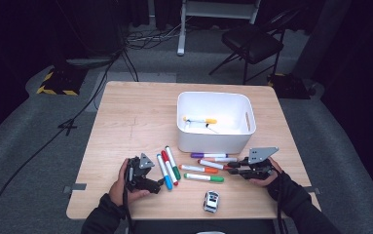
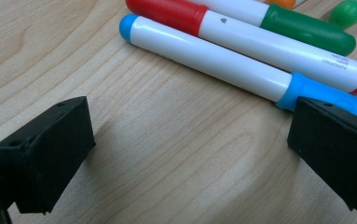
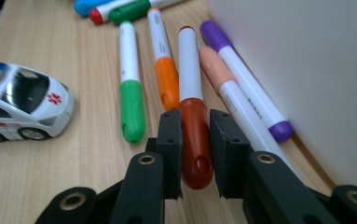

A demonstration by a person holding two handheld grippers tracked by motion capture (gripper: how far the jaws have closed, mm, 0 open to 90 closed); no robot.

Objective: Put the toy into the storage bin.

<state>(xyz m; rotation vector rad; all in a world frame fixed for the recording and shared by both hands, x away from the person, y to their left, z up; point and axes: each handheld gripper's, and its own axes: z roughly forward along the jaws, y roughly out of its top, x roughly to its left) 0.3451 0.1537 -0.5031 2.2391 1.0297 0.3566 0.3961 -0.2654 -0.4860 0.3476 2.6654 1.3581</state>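
Note:
Several capped markers lie on the wooden table (image 1: pixel 125 126) in front of a white bin (image 1: pixel 213 142). My right gripper (image 1: pixel 233 168) (image 3: pixel 195 144) is shut on the brown cap of one white marker (image 3: pixel 190 70), which lies flat on the table among the others (image 1: pixel 212 164). A green-capped marker (image 3: pixel 132 100), an orange one (image 3: pixel 167 81), a peach one (image 3: pixel 227 91) and a purple one (image 3: pixel 248 88) lie beside it. My left gripper (image 1: pixel 157 185) (image 2: pixel 190 149) stands open low over bare wood, its right jaw next to the blue marker (image 2: pixel 213 58).
A toy ambulance car (image 1: pixel 211 201) (image 3: pixel 17 100) sits near the front edge. Inside the bin lies a yellow-capped marker (image 1: pixel 201 120) with another pen. Red (image 2: pixel 278 51) and green (image 2: pixel 306 28) markers lie past the blue one. A black chair (image 1: pixel 254 41) stands beyond the table.

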